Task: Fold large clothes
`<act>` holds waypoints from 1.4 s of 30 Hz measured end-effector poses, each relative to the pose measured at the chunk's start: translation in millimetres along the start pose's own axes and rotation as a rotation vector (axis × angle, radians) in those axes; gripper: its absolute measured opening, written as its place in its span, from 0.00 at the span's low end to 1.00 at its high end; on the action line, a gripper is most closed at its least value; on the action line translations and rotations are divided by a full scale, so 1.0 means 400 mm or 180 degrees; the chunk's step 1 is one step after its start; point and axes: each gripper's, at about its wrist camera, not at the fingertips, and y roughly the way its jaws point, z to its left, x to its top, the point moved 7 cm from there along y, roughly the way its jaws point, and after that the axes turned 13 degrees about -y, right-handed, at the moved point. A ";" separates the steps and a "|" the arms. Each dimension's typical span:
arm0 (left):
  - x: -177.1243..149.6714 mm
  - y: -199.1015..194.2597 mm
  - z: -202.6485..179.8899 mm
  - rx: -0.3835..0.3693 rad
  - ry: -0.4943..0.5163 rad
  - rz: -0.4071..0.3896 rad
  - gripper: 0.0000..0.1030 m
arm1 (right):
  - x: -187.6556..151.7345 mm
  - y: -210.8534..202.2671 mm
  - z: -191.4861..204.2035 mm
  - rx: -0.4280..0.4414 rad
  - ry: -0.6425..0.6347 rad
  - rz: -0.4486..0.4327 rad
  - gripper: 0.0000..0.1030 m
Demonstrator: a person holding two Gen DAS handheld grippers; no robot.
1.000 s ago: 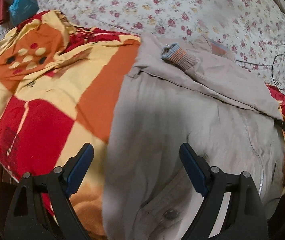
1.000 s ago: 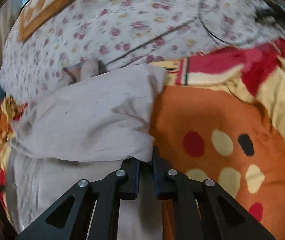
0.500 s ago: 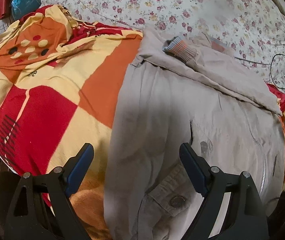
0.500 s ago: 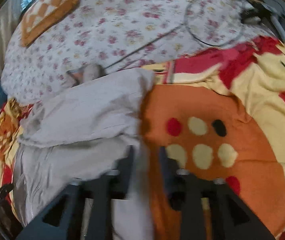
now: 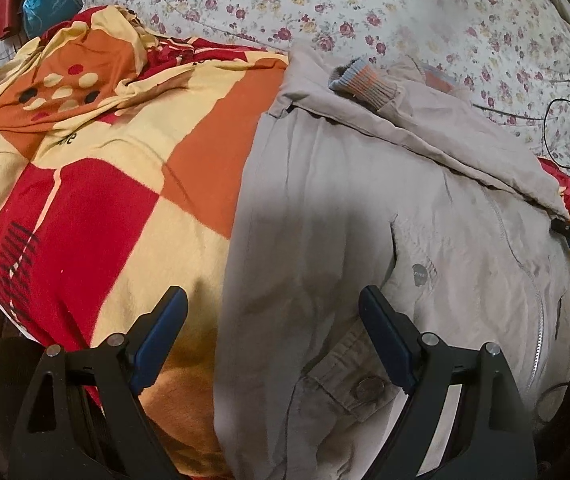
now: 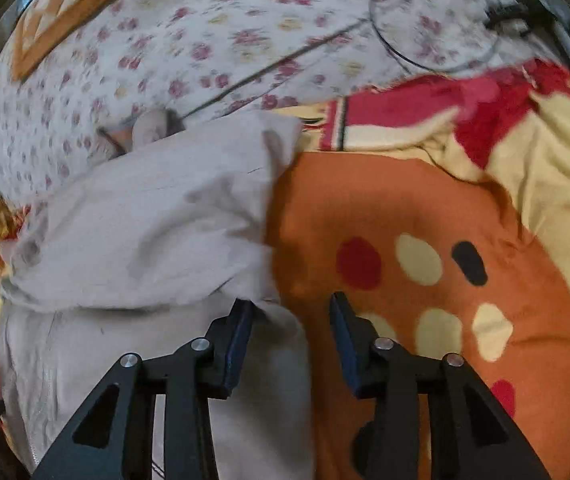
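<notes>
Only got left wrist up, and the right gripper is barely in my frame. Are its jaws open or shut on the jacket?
Observer: Open. The right gripper holds nothing.
Operator: Where is it sitting?
Observer: At the jacket's side edge. That edge lies between the jaws, and the blanket starts just past it.
Operator: How close is it to the folded sleeve?
Observer: The sleeve's lower edge lies right at the tip of the jaw on the jacket side. I cannot tell whether they touch.
</notes>
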 end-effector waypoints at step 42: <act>-0.284 -0.023 0.070 -0.0160 0.0159 0.0887 0.85 | -0.496 -0.208 0.252 0.1557 -0.1003 0.1148 0.68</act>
